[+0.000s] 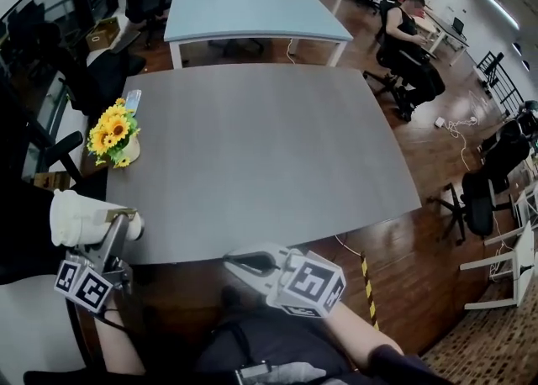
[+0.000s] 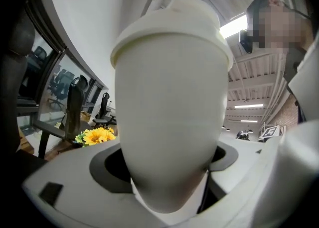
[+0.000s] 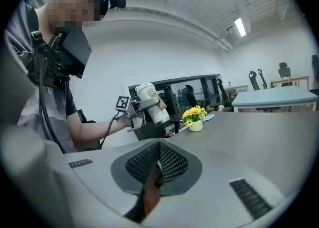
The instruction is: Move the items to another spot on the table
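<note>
Progress: one item lifted, none set down at a new spot, so I judge the task at an early carrying stage.

Left hand-held gripper (image 1: 113,228): jaws stand wide and clamp a white tapered bottle with a lipped lid (image 1: 80,217); it is held in the air beside the near-left corner of the large grey desk (image 1: 269,148), clear of the top.
Right hand-held gripper (image 1: 237,262): jaws together, nothing between them; it hangs just off the near edge.

Left to move: a small cream pot of yellow sunflowers (image 1: 113,135) at the left edge; beyond it a flat pale-blue item (image 1: 133,99), possibly a phone, too small to tell.

Containers: bottle lidded, contents not visible; the pot holds the sunflower bunch, upright; the rest of the desk carries no other container.
</note>
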A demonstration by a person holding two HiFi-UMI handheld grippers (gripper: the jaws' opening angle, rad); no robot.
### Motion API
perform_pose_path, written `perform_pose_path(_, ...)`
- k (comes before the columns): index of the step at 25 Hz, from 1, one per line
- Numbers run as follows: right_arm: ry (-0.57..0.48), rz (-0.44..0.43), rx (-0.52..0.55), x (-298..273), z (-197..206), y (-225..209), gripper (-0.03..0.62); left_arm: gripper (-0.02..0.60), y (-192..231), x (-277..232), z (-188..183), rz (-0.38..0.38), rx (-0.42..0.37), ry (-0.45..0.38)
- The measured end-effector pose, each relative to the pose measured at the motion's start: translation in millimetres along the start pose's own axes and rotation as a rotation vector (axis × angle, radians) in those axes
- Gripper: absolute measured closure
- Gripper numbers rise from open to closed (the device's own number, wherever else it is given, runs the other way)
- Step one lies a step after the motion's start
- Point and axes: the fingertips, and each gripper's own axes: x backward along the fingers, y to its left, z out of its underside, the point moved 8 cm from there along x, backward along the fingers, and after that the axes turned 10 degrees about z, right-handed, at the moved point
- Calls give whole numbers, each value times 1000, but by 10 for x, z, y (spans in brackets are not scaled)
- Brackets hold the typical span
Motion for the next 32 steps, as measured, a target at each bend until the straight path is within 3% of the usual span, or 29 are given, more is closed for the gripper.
perform_pose_path(9,-10,35,-2,328,106,-194,608,156,-152,-184,-175,72,-54,54)
perform_pose_path(18,-89,-20,9,862,228,-858,609,155,-1064,-877,327,113,-18,134)
perform_pose_path(24,-109,-45,-12,1383,160,-1197,609,155,-1782,-1474,540,177,-43,198)
perform_pose_path(28,-155,-31,-9,1756,280,-1349,609,155,-2264,-1797,696,246,-39,232)
perform_pose_path(32,-134,16,-17,2097,441,-1524,609,155,-2635,-2082,800,282,-39,254)
